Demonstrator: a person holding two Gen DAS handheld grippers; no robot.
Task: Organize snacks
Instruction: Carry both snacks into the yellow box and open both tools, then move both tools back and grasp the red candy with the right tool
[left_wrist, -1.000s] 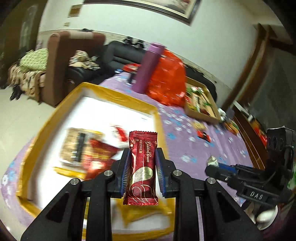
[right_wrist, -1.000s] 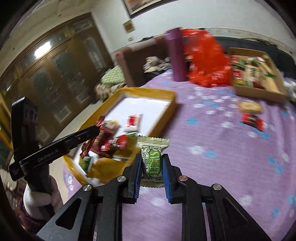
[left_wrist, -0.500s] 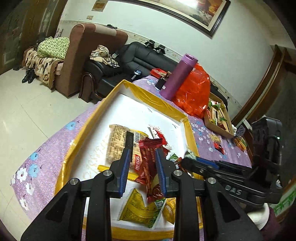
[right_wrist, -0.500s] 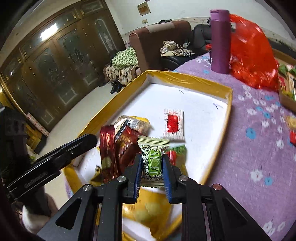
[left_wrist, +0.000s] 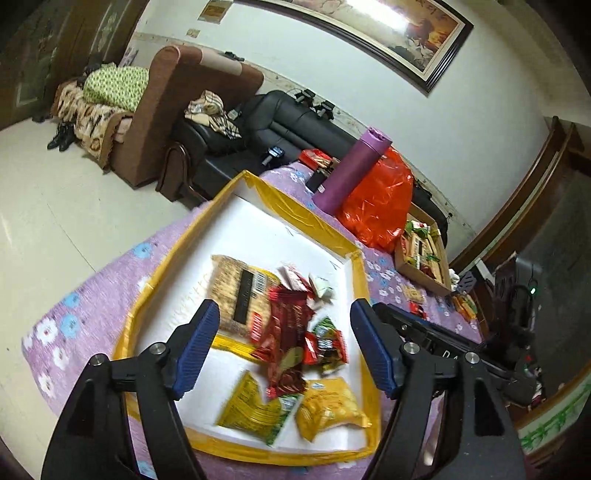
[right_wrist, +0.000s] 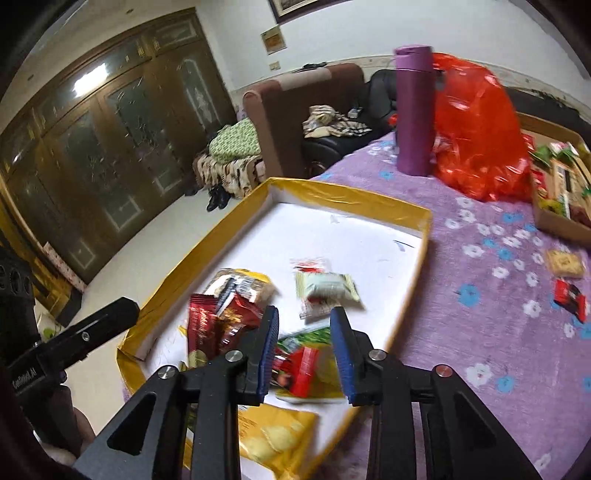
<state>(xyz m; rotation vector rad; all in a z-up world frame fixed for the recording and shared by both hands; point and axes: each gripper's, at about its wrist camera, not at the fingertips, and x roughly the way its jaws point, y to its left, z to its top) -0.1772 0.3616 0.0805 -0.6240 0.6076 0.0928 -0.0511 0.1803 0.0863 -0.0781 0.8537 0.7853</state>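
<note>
Both snacks are released since the earlier frame: the dark red wafer bar (left_wrist: 286, 325) and the green-white candy packet (right_wrist: 327, 290) are seen inside the yellow-rimmed tray (left_wrist: 280, 199). Left gripper (left_wrist: 284, 349) and right gripper (right_wrist: 304, 349) are opening, nothing between their fingers.

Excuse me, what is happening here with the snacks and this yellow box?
A person holds a claw in each hand over the yellow-rimmed box on the purple flowered tablecloth and sorts snacks into it. The left claw is opening, nothing between its pads; a dark red wrapped bar lies on the pile below. The right claw is opening too, and a pale green snack packet, blurred, sits beyond its tips over the box. More snacks wait on the cloth.
</note>
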